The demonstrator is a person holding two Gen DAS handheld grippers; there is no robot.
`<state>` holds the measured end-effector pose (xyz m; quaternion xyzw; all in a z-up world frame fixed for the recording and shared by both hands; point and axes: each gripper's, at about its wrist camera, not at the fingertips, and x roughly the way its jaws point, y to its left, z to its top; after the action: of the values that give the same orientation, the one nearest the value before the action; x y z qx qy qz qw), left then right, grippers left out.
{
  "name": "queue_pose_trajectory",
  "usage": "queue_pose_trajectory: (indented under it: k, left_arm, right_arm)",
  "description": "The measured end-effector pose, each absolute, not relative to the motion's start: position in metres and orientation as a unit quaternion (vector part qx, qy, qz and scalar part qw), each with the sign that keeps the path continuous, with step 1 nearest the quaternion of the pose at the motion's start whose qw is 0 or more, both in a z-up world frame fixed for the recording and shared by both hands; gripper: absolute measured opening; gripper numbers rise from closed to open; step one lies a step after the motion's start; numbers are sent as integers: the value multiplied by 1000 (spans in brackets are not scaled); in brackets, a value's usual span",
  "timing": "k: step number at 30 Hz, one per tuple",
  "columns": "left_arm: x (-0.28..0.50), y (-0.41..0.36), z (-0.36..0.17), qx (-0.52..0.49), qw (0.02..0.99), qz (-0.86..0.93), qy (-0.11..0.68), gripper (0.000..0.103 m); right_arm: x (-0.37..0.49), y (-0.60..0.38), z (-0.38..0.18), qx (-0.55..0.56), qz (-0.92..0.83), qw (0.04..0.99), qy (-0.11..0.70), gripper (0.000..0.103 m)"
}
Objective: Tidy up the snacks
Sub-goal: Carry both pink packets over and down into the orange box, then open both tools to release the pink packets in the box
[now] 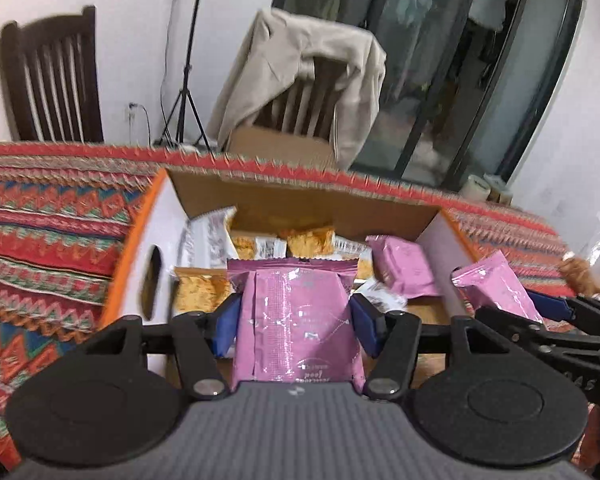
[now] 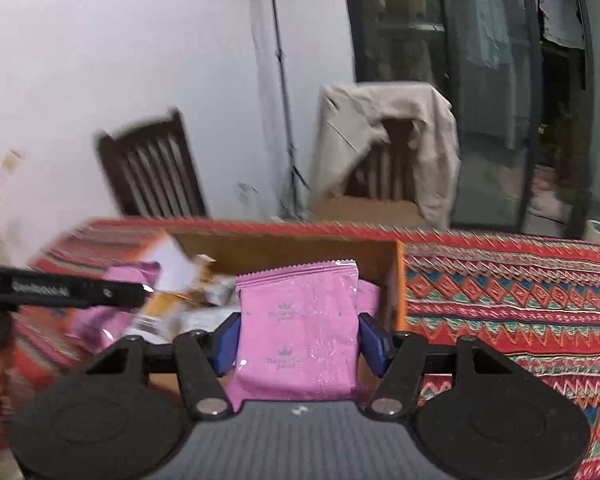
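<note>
My left gripper [image 1: 296, 326] is shut on a pink snack packet [image 1: 296, 320], its blue pads pressing both sides, held over the near edge of an open cardboard box [image 1: 300, 196]. Inside the box lie orange snack packets [image 1: 312, 240], a white packet [image 1: 208, 240] and another pink packet [image 1: 404, 266]. My right gripper [image 2: 298, 338] is shut on a second pink packet [image 2: 300, 320], held above the same box [image 2: 398, 280]. In the left wrist view the right gripper [image 1: 540, 304] enters from the right with its pink packet [image 1: 496, 284]. The left gripper [image 2: 140, 292] shows blurred at the left of the right wrist view.
The box stands on a table under a red patterned cloth [image 1: 52, 232]. Behind the table are a dark wooden chair [image 1: 52, 80], a chair draped with beige cloth [image 1: 308, 80], a tripod stand [image 1: 186, 92] and glass doors. A clear bag of snacks [image 1: 592, 264] lies at the right.
</note>
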<state>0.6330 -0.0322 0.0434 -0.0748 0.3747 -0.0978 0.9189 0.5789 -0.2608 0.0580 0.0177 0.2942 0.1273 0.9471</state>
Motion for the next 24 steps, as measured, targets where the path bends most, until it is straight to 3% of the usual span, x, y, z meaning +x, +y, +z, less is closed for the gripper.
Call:
queue_pose_trajectory:
  k: [5,9,13,16,21,24]
  left_arm:
    - [649,-45,14,-59,909,-103,401,61]
    - [647,-46,12,-50,909,-116,397,72]
    - [640,-43,23,-42,912,-121,389,76]
    - [630,-37,39,-35,917,-117,380,77]
    - [592,-23,73,-25,925,-122,360,82]
    - [556,-16,95,-12,932,-130,339,83]
  right_arm:
    - [610,-242,25,-29,102,938,330,60]
    - [622,-234,11,-52,97,933,343,61]
    - [622,-230,4,-61,94,931,348,62]
    - [616,-234,15,-54,97,935,338,68]
    - [591,-254,56,-28,109,943,313,68]
    - [564,-267,84,-22,118,949,292,77]
